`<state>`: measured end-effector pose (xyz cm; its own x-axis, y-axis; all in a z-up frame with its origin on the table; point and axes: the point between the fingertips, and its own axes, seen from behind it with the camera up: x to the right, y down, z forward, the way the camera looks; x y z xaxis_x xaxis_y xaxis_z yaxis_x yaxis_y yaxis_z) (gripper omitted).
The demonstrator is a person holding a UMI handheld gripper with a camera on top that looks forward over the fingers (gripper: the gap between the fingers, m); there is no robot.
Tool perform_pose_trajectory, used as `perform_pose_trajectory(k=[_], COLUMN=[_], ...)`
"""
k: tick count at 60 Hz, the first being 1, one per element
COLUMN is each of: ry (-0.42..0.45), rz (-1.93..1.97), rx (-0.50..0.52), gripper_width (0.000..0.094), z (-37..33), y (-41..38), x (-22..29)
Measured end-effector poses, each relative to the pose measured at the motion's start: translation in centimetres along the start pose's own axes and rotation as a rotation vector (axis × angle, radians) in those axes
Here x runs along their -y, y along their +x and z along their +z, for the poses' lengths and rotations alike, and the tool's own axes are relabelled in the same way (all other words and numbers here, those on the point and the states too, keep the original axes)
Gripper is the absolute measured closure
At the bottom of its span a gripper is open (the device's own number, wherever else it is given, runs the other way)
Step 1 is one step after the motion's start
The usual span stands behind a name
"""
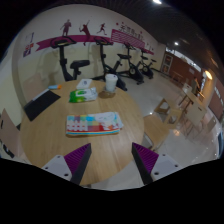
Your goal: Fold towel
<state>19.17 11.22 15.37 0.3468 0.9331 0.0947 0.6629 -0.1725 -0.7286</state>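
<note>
A folded towel point(94, 123) with a coloured pattern of small pictures lies flat on the round wooden table point(60, 140), beyond my fingers and a little to the left. My gripper point(111, 163) hovers above the table's near edge. Its purple pads point(76, 162) stand wide apart with nothing between them, so it is open and empty.
At the table's far side stand a green tissue box point(82, 95) and a white cup point(110, 83). A dark mat point(42, 103) lies at the far left. Exercise bikes point(72, 60) stand behind. Wooden chairs point(190, 105) stand on the right.
</note>
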Motion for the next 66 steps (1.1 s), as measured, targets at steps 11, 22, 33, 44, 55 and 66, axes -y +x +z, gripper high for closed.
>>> perform_pose_trajectory(k=[11, 22, 33, 44, 55, 66], ry=[0.072, 0.169, 0.227, 0.250, 0.249, 0.208], rz=[-0.045, -0.071, -0.079, -0.111, -0.117, -0.100], rx=[0.120, 0.216, 0.256, 0.266, 0.253, 0.235], gripper_width=[0.0084, 0.0080, 0.0078, 0.0076, 0.0082, 0.0077], z=[-0.5, -1.1, 1.7, 7.2, 13.8, 19.7], y=[-6.0, -11.6, -16.3, -20.5, -22.8, -23.3], x=[0.5, 1.0, 0.5, 0.6, 1.6, 2.6])
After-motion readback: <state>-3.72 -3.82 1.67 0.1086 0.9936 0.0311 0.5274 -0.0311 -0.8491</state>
